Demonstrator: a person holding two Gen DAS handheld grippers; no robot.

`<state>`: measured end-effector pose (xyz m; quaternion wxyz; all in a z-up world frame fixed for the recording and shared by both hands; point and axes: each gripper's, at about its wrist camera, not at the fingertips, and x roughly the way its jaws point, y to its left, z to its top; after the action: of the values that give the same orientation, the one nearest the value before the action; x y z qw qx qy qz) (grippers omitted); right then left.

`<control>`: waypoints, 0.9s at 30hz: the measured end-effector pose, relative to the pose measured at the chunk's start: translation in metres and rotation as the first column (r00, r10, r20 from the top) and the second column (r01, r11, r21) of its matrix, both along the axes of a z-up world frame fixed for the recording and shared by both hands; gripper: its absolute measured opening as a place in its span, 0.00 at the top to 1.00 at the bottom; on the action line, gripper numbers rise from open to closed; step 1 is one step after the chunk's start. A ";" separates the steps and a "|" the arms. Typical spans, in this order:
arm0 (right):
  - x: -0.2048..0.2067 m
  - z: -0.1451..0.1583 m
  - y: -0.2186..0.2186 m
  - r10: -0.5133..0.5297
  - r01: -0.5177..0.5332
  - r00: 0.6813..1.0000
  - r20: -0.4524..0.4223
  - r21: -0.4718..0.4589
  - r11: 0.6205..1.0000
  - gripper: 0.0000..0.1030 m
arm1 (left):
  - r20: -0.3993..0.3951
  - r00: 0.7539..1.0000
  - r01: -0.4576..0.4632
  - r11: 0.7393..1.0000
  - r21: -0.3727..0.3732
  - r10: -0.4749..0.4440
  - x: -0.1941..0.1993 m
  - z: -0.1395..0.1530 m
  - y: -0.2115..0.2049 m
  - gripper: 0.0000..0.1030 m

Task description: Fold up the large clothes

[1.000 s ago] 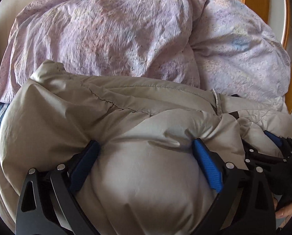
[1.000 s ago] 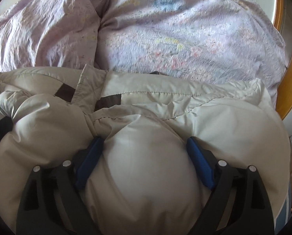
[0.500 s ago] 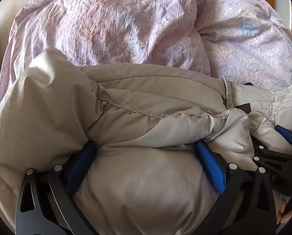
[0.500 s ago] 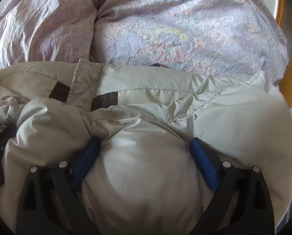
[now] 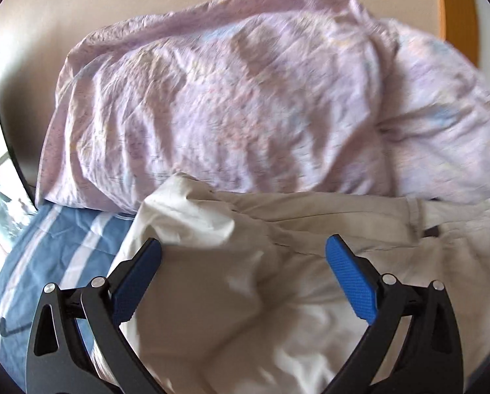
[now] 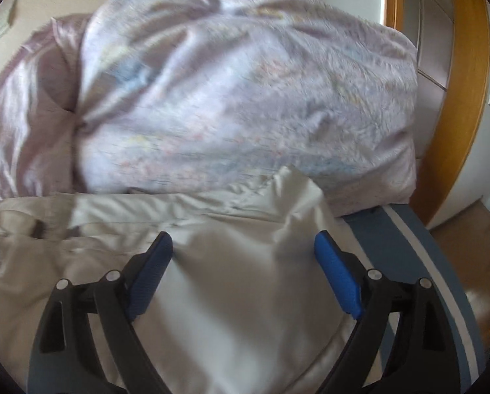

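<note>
A beige puffy jacket [image 5: 278,282] lies on the bed in front of the lilac bedding; it also shows in the right wrist view [image 6: 232,282]. My left gripper [image 5: 243,256] is open over the jacket's left part, its blue pads [image 5: 350,282] wide apart with nothing pinched between them. My right gripper [image 6: 243,249] is open over the jacket's right part, near its right edge, its blue pads [image 6: 335,275] wide apart. Whether the fingers touch the fabric is unclear. Both views are motion-blurred.
Lilac pillows or a duvet [image 5: 232,98] are piled behind the jacket, also in the right wrist view [image 6: 245,92]. A blue striped sheet [image 5: 48,262] shows at left and at right [image 6: 409,256]. A wooden bed frame [image 6: 455,98] and floor are at right.
Both grippers have pulled back and up from the jacket. The puffy bulge that filled the space between each pair of fingers has dropped away and lies flatter. The wall and sheet have come into view.
</note>
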<state>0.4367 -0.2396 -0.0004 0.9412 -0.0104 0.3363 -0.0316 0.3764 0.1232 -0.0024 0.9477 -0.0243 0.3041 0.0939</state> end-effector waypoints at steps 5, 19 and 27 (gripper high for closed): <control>0.017 -0.030 0.001 -0.029 0.023 0.996 -0.088 -0.079 0.997 0.14 | -0.075 0.994 -0.077 0.993 0.087 0.084 0.013 -0.028 0.009 0.01; 0.041 -0.078 -0.022 -0.017 0.014 0.984 -0.176 -0.014 1.000 0.04 | -0.143 0.987 -0.073 0.996 -0.042 0.067 0.029 -0.062 0.037 0.01; 0.060 -0.093 -0.044 -0.009 0.013 0.974 -0.227 0.017 1.000 0.02 | -0.182 0.980 -0.084 0.996 -0.033 0.077 0.039 -0.071 0.040 0.01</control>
<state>0.4968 -0.2840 -0.0936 0.8965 -0.0035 0.4419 -0.0324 0.4152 0.1628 -0.0735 0.9109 -0.0470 0.3895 0.1277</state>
